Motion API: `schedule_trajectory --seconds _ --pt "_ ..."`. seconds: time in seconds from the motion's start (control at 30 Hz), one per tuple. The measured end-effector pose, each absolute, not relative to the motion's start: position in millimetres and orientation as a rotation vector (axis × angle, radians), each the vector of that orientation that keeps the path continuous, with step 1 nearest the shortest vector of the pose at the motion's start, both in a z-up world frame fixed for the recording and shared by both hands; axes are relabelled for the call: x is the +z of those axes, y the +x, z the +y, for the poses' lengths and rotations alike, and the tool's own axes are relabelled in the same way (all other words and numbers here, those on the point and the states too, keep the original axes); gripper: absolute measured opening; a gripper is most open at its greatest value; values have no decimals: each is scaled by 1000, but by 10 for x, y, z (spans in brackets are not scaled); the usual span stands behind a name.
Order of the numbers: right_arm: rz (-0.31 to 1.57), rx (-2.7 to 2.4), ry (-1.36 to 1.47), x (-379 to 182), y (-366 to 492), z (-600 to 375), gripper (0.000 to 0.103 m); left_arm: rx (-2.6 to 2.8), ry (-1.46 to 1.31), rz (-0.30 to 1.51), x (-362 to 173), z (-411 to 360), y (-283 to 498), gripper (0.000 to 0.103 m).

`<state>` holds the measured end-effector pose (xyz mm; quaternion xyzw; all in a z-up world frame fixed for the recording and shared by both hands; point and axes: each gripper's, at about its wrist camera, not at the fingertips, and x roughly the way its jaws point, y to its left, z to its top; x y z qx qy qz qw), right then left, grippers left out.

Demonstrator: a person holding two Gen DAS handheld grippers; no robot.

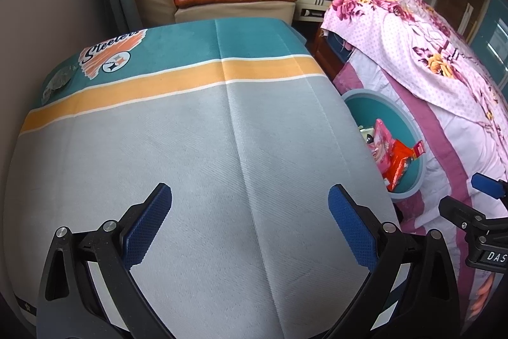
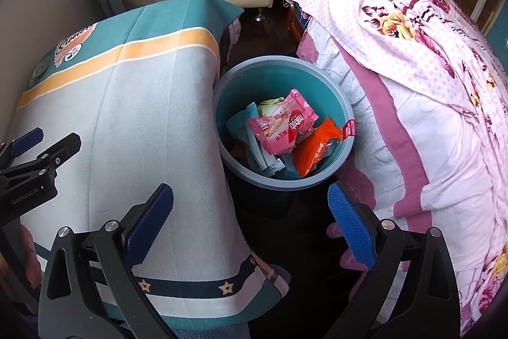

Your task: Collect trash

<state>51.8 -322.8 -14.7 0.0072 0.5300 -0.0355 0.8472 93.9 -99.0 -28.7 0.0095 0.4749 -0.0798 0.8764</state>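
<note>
Round teal plastic bin (image 2: 344, 113) of crinkled wrappers sits between the cloth-covered table (image 2: 152, 116) and the quilted bed (image 2: 428, 132).
Left gripper (image 1: 250, 223) and right gripper (image 2: 250, 221) both hang empty, ridged blue pads spread wide; a glossy pink wrapper (image 2: 282, 123) lies on top.

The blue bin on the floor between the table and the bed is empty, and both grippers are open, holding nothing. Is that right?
Not quite. The blue bin is not empty: the right wrist view shows a pink wafer wrapper, an orange packet and other wrappers inside. The rest holds: it stands between the table and the bed, and the left gripper and right gripper are open, holding nothing.
</note>
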Motion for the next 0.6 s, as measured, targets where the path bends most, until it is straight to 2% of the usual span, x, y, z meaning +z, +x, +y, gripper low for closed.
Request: schedule_trajectory --seconds 0.6 --pt "1125 -81 20 -191 587 -3243 94 -141 12 1002 -351 -929 1030 99"
